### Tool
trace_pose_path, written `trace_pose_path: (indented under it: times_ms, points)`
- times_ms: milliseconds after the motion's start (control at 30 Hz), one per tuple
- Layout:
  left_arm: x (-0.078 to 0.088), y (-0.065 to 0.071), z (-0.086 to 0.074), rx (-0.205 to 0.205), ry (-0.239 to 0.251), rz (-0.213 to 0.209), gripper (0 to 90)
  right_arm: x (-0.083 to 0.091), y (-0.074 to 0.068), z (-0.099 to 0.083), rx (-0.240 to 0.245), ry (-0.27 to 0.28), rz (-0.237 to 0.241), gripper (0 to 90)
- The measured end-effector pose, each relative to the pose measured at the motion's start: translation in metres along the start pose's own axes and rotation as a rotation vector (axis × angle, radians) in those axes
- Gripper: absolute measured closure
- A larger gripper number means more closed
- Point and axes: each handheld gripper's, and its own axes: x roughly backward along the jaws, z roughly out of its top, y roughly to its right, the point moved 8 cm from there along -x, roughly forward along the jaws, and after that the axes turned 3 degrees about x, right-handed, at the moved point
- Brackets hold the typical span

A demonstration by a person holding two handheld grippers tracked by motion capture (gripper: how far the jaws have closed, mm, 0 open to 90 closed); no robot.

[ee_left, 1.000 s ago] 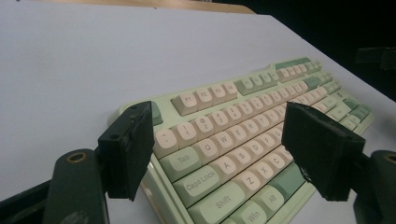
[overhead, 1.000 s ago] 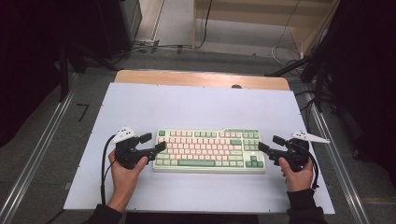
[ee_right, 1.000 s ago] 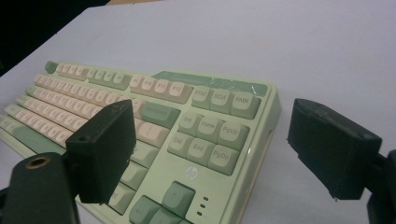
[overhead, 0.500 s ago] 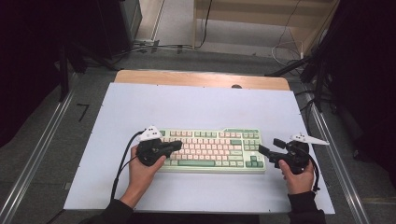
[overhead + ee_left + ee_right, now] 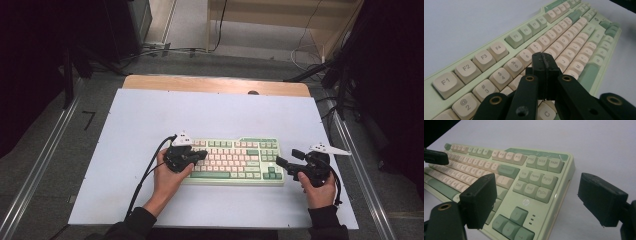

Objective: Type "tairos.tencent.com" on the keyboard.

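White tabletop (image 5: 150,120), wood edge strip (image 5: 215,84), grey floor (image 5: 45,150), kbd (image 5: 235,161) centred.

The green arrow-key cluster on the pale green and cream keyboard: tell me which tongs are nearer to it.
Right. The right tongs sit open just off the keyboard's right end, beside the arrow keys. The left tongs are shut over the keys toward its left end, far across.

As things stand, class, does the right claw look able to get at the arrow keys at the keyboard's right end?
Probably yes. The right claw hangs open just off the keyboard's right end, and the arrow keys lie close in front of its jaws with nothing between. The left claw, shut, is over the far left keys.
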Motion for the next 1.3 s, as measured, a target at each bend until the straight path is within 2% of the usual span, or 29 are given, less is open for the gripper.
trace_pose_path:
  times_ms: [200,433,900,1033,1067,1167,1200,1300]
  points:
    - [-0.007,-0.001,0.0,-0.008,-0.018,0.016,90.0,0.0,0.0,0.0,0.0,0.0,0.0,13.5]
    - [-0.007,-0.003,0.0,-0.007,-0.028,0.03,90.0,-0.001,-0.001,0.001,0.004,-0.003,0.003,13.5]
    - [-0.008,-0.004,-0.001,0.004,-0.032,0.022,90.0,-0.003,-0.001,0.001,0.006,-0.005,0.006,13.5]
    - [-0.01,-0.004,-0.002,0.002,-0.052,0.02,90.0,-0.003,-0.002,0.0,0.007,-0.007,0.007,13.5]
    - [-0.009,-0.004,-0.002,0.008,-0.045,0.008,90.0,-0.003,-0.002,0.0,0.007,-0.007,0.007,13.6]
    - [-0.006,-0.002,0.002,0.023,-0.022,-0.015,84.9,-0.003,-0.002,0.001,0.007,-0.006,0.008,13.5]
    - [-0.001,-0.002,0.006,0.029,0.006,-0.023,82.1,-0.003,-0.002,0.001,0.007,-0.006,0.007,13.5]
    - [0.004,-0.002,0.008,0.038,0.023,-0.021,66.7,-0.002,-0.002,0.001,0.008,-0.005,0.009,13.5]
